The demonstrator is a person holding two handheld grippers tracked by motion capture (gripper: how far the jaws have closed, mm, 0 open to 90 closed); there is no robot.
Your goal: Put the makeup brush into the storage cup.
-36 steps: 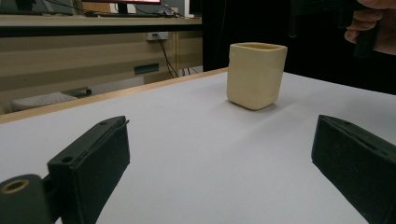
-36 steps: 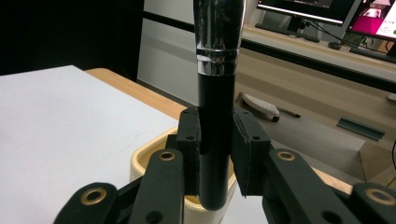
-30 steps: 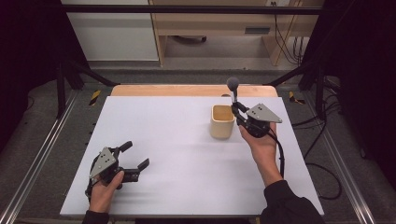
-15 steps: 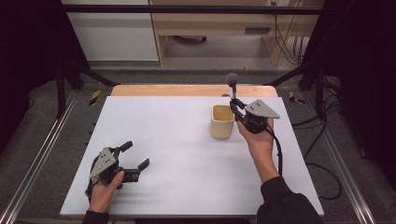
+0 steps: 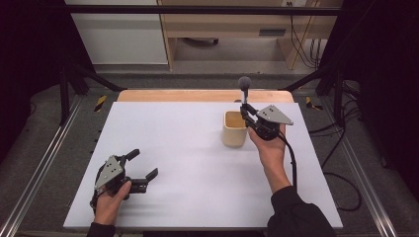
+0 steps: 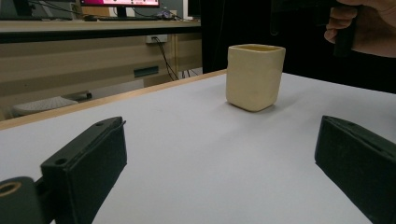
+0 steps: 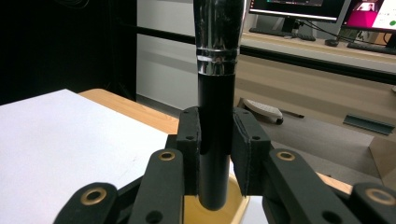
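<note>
Brush, black round handle with chrome ferrule, stands clamped in the right gripper over a squarish cream cup. At seven o'clock, the left gripper gapes wide, empty.

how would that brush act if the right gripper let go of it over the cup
The brush looks stiff: its straight black handle stands upright between the pads of the right hand-held gripper. Its round handle and shiny metal collar suggest it could slip, or roll on the table. It seems top-heavy, so it would probably lean against the rim of the cup.
</note>
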